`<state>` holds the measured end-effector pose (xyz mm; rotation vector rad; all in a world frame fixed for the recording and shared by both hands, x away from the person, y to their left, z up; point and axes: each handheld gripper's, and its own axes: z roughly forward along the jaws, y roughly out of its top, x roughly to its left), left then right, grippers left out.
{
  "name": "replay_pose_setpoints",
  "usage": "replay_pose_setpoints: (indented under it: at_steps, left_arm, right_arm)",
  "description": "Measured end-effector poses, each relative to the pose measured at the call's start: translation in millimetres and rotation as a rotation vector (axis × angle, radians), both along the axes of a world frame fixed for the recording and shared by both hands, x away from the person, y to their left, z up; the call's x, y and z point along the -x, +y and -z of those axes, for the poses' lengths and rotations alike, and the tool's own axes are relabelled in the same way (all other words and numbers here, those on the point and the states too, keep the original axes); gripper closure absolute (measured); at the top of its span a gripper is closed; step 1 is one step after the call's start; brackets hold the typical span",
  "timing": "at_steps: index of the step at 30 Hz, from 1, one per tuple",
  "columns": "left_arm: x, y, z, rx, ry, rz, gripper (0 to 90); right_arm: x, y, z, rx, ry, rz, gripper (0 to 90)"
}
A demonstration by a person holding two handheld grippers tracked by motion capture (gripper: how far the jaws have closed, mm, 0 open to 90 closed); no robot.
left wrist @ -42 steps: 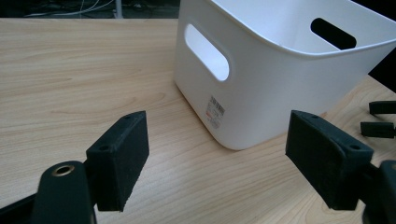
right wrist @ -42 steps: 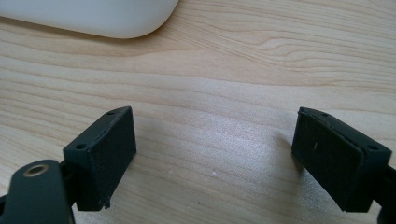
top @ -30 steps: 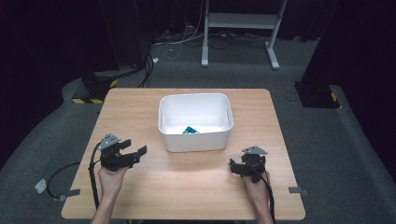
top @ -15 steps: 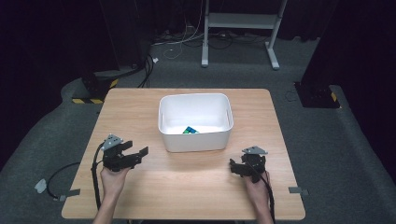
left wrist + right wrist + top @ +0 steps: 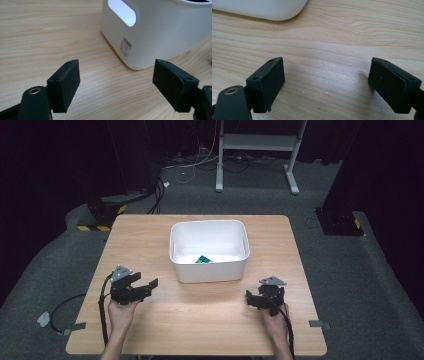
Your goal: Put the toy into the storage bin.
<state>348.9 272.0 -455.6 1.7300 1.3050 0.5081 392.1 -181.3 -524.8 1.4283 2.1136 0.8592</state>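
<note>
The left gripper (image 5: 150, 286) rests on the table (image 5: 150, 235), jaws apart with nothing between, pointing at the white tub (image 5: 209, 270); the tub (a green and blue cube (image 5: 203, 260) lies inside) stands mid-table; the right gripper (image 5: 250, 298) sits near its right corner, jaws apart and empty.

The high view looks forward and down from above the surface's (image 5: 200, 320) near edge, far enough to take in all four corners. Each tongs camera sits low and close over the wood, near that same edge. The left tongs view faces the white bin's (image 5: 160, 37) handled end wall; the right tongs view catches the bin's (image 5: 262, 8) rounded base. All three share bin and wood.
</note>
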Motion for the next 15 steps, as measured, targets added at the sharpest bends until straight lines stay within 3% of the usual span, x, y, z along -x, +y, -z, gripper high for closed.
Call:
replay_pose_setpoints:
  at_steps: [15]
  left_arm:
    - [-1.6,1.4,9.8,-0.019,0.02,-0.017,22.5]
  right_arm:
    - [0.1,0.1,0.0,-0.001,0.001,0.001,13.5]
